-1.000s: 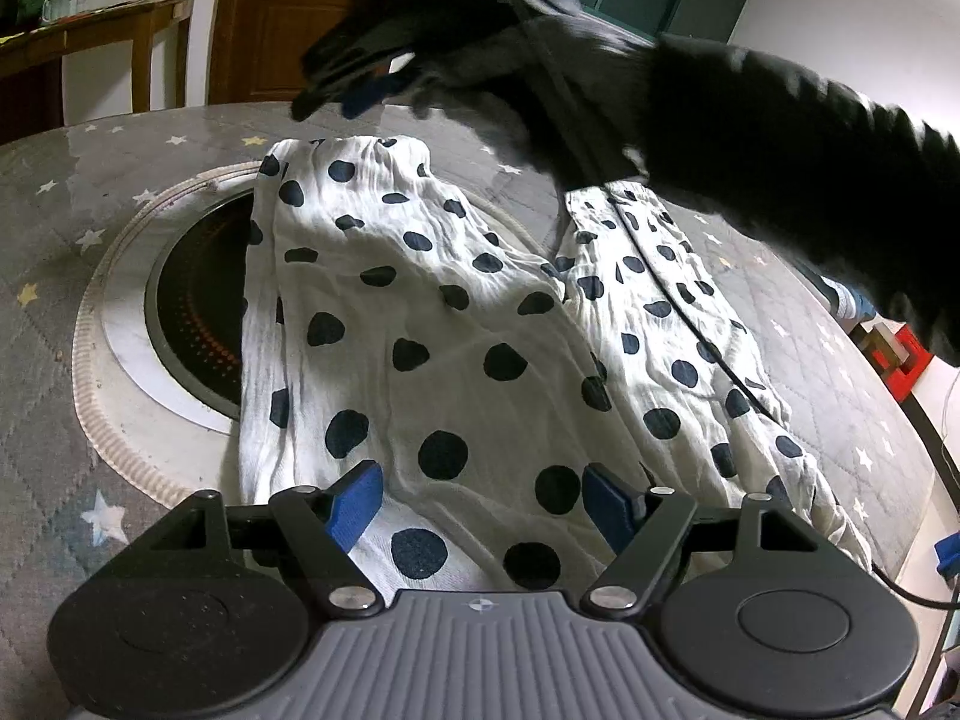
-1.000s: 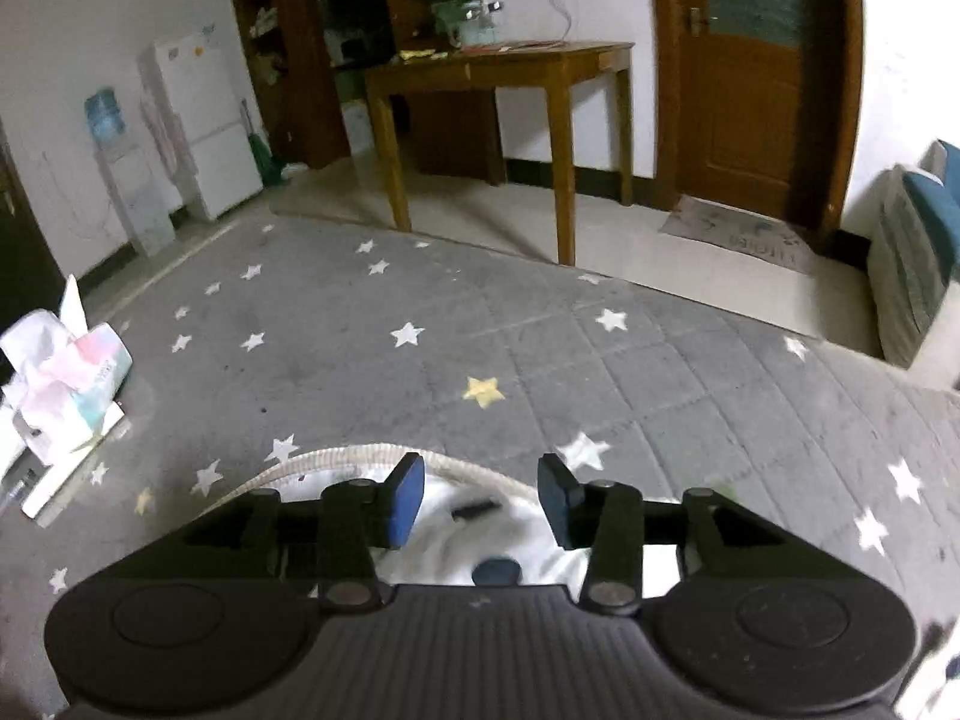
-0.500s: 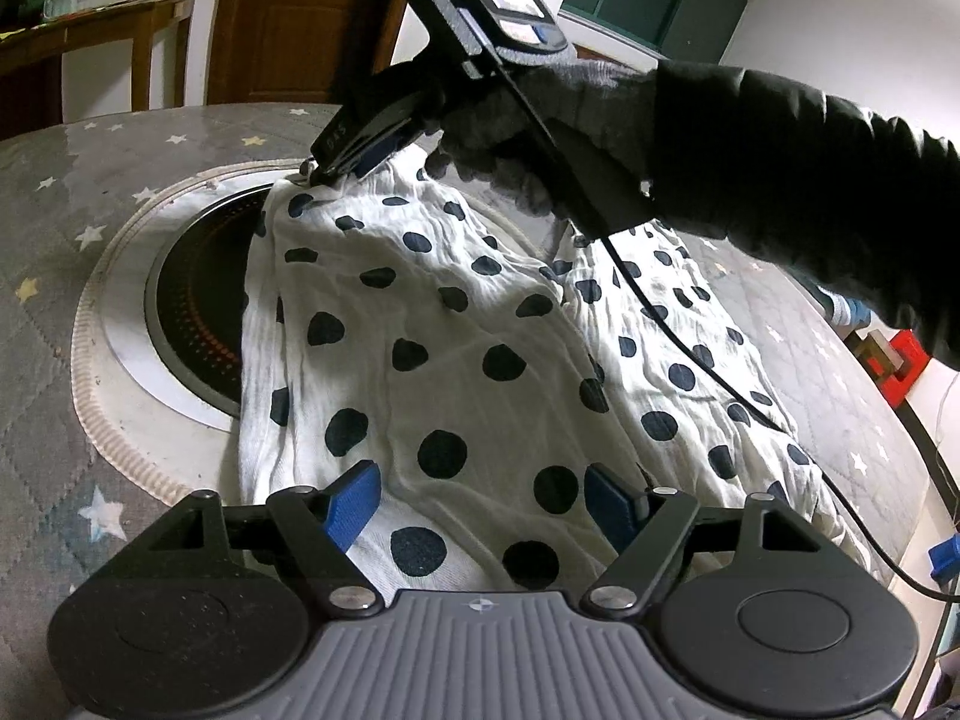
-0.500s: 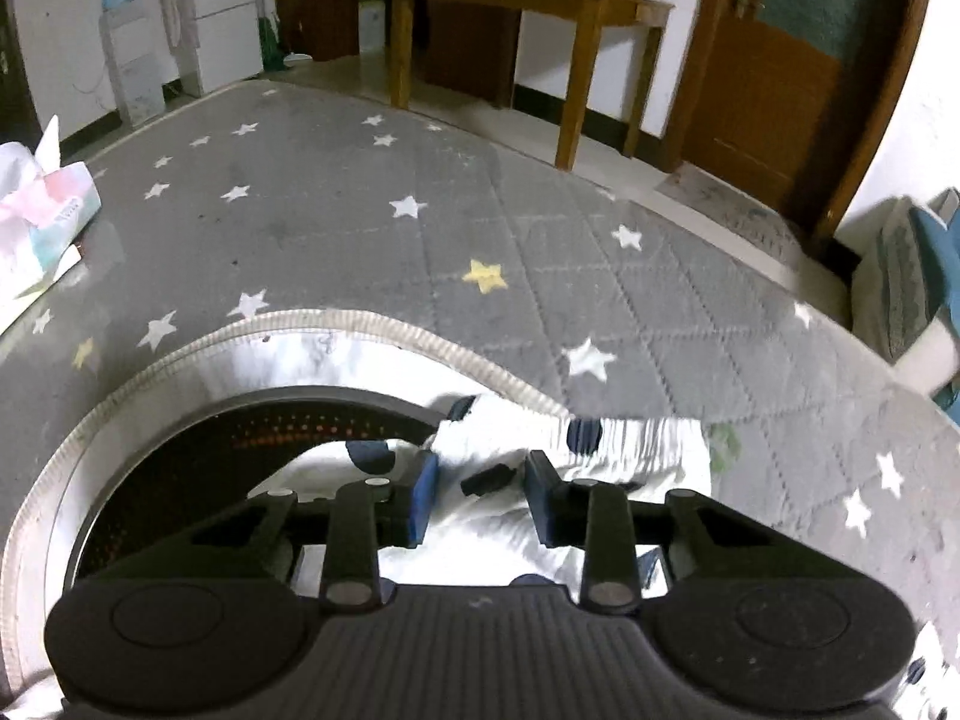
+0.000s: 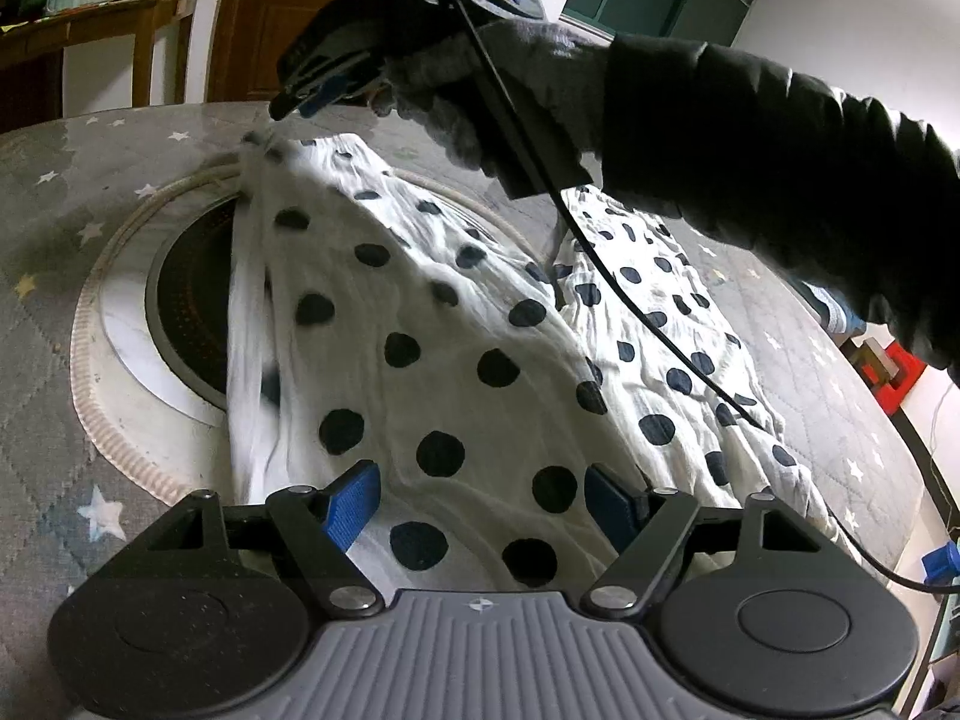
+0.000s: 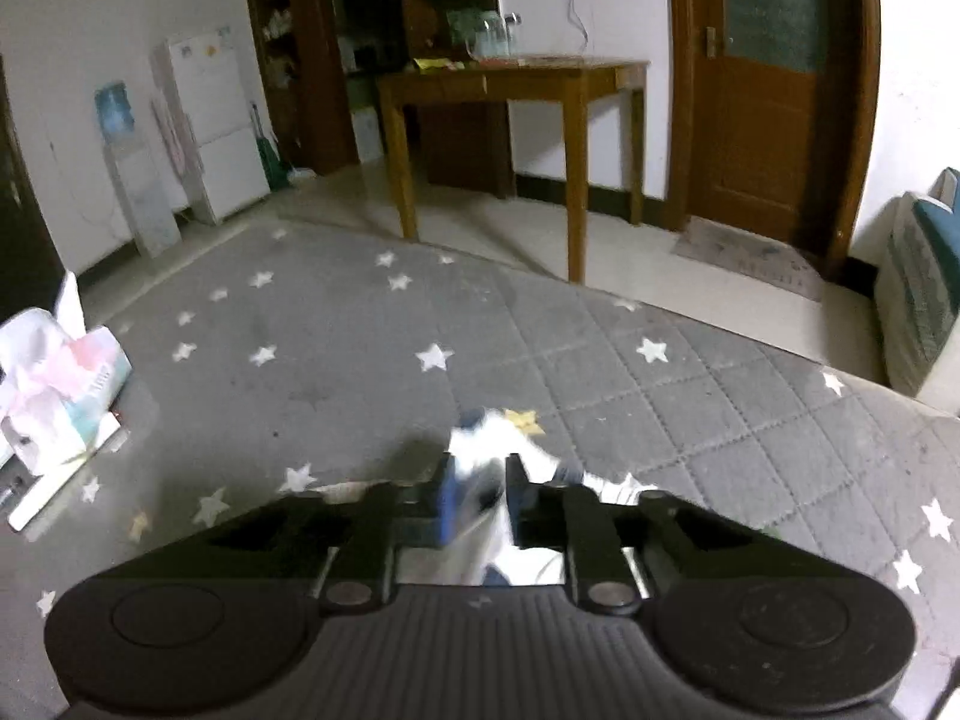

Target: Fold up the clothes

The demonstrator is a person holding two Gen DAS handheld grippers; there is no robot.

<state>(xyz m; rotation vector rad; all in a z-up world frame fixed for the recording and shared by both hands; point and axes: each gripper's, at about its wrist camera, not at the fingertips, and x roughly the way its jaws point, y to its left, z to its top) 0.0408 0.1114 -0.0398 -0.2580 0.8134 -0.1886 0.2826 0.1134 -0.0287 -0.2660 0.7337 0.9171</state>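
**Mia:** In the left claw's view, the spotty cloth [image 5: 456, 348] lies on the gray star mat [image 5: 54, 228]. It is long, and it stretches away from the left claw [image 5: 480, 510] toward the far side. Part of it covers a round black dish [image 5: 186, 306].

**Ben:** Is the left claw holding it?

**Mia:** No. Its blue fingers [image 5: 354, 504] are wide apart, and the near end of the cloth sits right between them. At the far end, the right claw [image 5: 312, 97] has the corner pinched and lifted off the mat.

**Ben:** And in the right claw's view?

**Mia:** The right claw [image 6: 477, 507] is squeezed tight on a bunch of the cloth [image 6: 486, 450]. It is a bit blurry. Past it I see a tissue box [image 6: 66, 384] and a wooden table [image 6: 516, 84].

**Ben:** So what comes next?

**Mia:** I think the far corner has to come back toward the left claw, along the long way of the cloth. The left claw is nearest to the near end, so it could close there and hold it down.
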